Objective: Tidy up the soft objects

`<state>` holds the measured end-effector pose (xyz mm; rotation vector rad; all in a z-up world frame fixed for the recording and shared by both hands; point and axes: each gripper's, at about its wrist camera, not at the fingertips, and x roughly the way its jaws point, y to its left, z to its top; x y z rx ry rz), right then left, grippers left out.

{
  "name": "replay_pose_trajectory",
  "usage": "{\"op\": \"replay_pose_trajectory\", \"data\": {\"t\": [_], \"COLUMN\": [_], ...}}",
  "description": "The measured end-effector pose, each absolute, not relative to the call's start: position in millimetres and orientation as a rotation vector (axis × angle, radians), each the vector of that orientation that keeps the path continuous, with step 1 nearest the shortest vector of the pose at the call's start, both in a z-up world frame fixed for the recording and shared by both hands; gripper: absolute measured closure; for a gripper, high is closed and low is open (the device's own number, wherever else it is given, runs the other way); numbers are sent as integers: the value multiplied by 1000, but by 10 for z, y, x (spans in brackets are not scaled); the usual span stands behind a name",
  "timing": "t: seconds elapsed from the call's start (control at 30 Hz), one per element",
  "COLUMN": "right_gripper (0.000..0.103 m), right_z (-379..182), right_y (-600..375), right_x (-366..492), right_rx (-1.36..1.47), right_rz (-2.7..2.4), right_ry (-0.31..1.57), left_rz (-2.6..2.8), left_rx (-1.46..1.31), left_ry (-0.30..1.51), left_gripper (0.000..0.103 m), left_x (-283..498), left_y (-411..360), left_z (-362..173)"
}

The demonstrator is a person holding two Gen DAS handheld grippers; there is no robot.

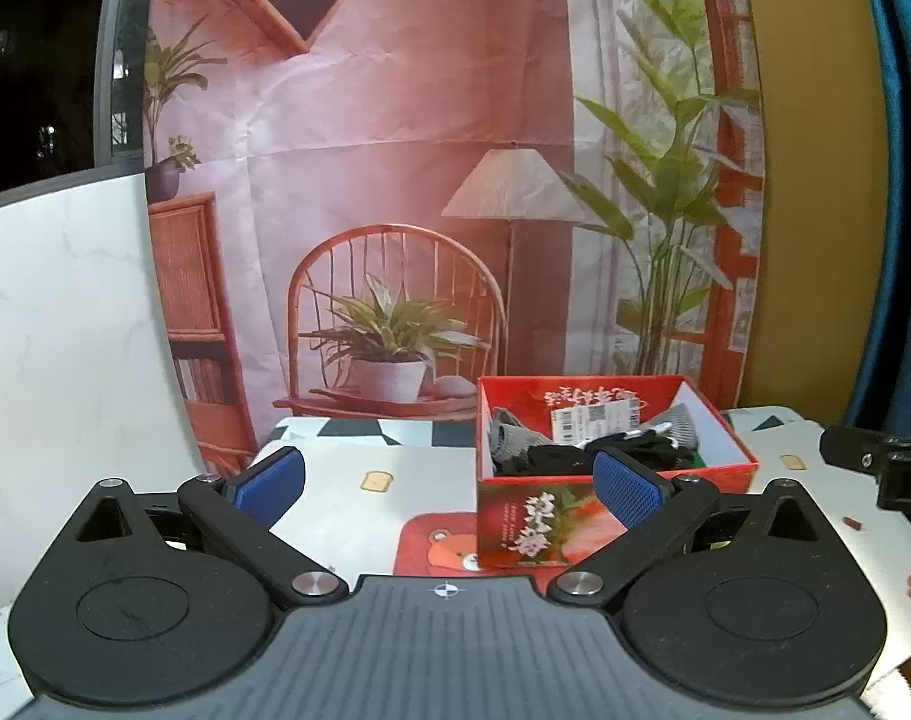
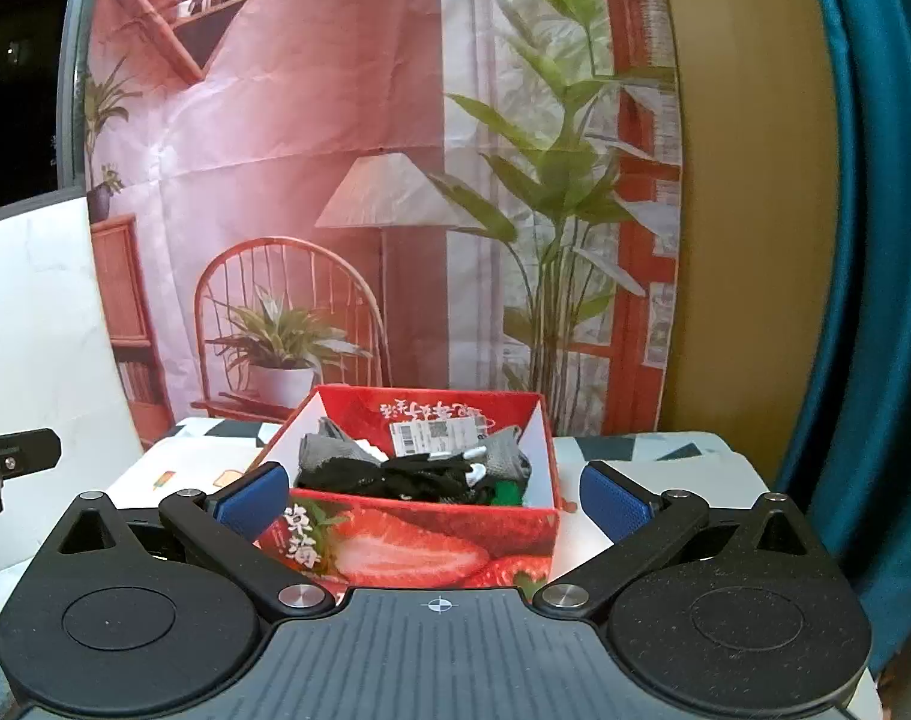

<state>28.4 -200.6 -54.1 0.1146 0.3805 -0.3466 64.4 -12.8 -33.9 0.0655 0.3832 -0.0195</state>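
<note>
Risk: I judge the light box [image 2: 419, 546] could slide or tip if my tongs catch its rim on the reach in; the tangled socks [image 2: 407, 474] could drag each other out.
Left tongs [image 1: 449, 483]: spread wide, empty, level above the counter [image 1: 347, 480], box ahead and to the right.
Right tongs [image 2: 434, 498]: spread wide, empty, level, straddling the box's near wall without touching it, as far as I can tell.
Socks: black and grey, heaped inside the box with something green [image 2: 506, 492].
Box: on the counter, near the backdrop [image 2: 335, 180].
</note>
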Motion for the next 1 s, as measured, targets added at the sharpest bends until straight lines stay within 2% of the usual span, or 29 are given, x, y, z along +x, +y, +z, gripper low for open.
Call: {"op": "replay_pose_trajectory", "data": {"t": [1.0], "right_gripper": [0], "right_z": [-518], "right_y": [-1918], "right_x": [64], "right_rx": [103], "right_rz": [-360], "right_ry": [369], "left_rz": [-31], "left_rx": [46], "left_ry": [356], "left_gripper": [0], "left_x": [483], "left_y": [-75], "left_z": [-360]}}
